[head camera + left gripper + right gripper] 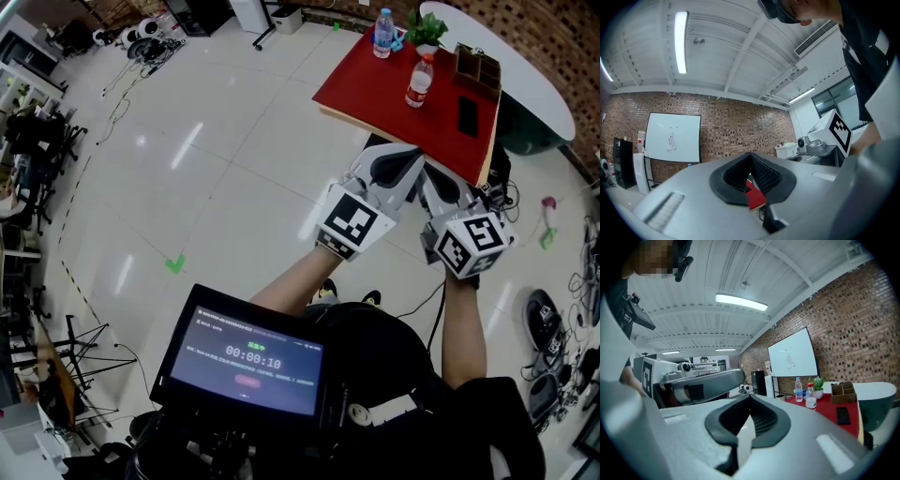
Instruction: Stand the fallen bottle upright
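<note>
Two bottles stand upright on the red table: a clear one with a blue label at the far edge and a red-capped one nearer me. No bottle lies on its side in any view. My left gripper and right gripper hover side by side just short of the table's near edge, both shut and empty. In the right gripper view the blue-label bottle and the red-capped bottle stand ahead and to the right of the closed jaws. The left gripper shows only a strip of red table below its jaws.
On the red table also sit a small potted plant, a wooden organizer box and a black phone. A white rounded table adjoins it behind. A brick wall with a whiteboard stands beyond. Cables lie on the tiled floor.
</note>
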A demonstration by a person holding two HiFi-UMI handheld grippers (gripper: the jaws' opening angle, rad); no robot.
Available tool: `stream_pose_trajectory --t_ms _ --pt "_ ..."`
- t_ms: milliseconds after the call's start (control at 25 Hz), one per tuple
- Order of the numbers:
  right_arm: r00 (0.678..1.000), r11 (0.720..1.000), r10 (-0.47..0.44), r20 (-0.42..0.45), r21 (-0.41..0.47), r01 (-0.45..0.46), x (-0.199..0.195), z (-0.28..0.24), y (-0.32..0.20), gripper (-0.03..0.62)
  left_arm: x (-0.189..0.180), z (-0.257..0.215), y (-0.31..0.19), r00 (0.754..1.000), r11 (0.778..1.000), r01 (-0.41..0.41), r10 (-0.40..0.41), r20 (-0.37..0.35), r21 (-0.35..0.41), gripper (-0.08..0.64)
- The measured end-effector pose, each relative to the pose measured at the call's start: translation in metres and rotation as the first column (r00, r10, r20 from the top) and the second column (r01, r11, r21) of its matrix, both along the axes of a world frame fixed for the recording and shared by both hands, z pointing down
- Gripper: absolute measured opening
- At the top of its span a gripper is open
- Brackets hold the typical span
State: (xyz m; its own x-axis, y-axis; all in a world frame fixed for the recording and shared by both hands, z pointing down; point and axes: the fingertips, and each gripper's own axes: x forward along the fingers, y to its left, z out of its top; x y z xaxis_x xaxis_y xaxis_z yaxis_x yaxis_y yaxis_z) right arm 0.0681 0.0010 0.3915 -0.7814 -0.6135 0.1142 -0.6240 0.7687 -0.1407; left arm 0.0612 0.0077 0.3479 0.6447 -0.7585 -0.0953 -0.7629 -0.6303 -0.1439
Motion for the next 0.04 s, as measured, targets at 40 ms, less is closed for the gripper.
stream_pose_trajectory --t_ms 40 --pt "1.000 1.000 -0.001 -0.002 0.001 0.001 0.0001 0.0004 0.0004 0.003 0.0001 0.0001 0.0004 1.000 1.000 0.000 0.000 0.001 0.001 0.000"
